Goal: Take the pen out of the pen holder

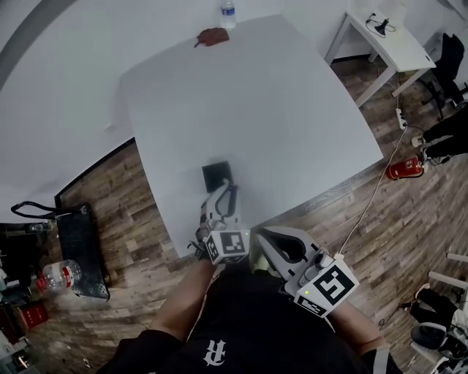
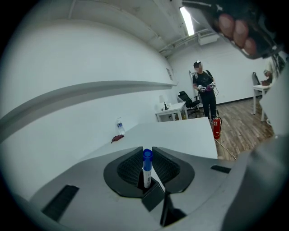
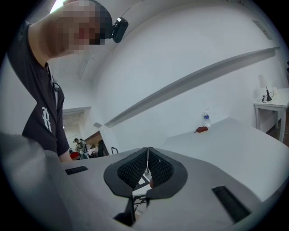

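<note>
A white pen with a blue cap [image 2: 146, 166] stands upright between the pads of my left gripper [image 2: 147, 152], which is shut on it. Just under the pen's lower end shows the black pen holder [image 2: 154, 197]; whether the pen is clear of it I cannot tell. In the head view the square black pen holder [image 1: 216, 175] sits near the front edge of the white table [image 1: 292, 109], with my left gripper [image 1: 221, 191] right over it. My right gripper [image 1: 262, 234] hangs off the table's front edge, jaws shut and empty [image 3: 147, 152].
A water bottle [image 1: 227, 13] and a reddish-brown thing [image 1: 212, 36] lie at the table's far edge. A small white desk [image 1: 387, 40], a fire extinguisher [image 1: 404, 169] and cables are at the right. A black bag [image 1: 80, 248] lies on the floor left. A person [image 2: 205, 92] stands far off.
</note>
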A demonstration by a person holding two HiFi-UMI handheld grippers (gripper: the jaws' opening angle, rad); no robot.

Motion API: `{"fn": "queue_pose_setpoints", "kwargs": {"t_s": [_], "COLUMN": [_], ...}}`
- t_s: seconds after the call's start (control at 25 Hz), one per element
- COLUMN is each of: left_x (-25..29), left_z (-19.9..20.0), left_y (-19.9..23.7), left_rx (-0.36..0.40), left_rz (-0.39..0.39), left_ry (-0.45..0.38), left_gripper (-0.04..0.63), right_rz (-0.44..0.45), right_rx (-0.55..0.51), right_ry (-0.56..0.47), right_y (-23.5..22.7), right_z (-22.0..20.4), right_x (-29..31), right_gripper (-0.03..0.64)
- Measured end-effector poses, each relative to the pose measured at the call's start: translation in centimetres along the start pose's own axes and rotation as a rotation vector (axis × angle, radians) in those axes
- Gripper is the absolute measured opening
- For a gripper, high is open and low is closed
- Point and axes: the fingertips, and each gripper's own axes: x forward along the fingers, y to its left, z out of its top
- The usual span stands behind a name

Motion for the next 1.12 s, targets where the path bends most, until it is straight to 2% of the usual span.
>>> {"fn": "queue_pose_setpoints", "kwargs": {"t_s": [0.72,1.12], "left_x": [-7.4,-13.1], "left_z": [9.2,13.4], "left_y": [1.5,0.2], "left_rx": [-0.013,-0.032], "left_rz": [0.07,0.085], "left_ry": [-0.135,-0.2], "left_gripper": [0.064,0.064], "right_rz": [0.041,0.054], "right_rx": [-0.085,-0.123], "right_ry": [-0.028,-0.035], "right_y": [1.6,2.7], "right_z": [0.5,0.2], "right_x": [-2.5,-4.4], "right_gripper": [0.015,0.015]}}
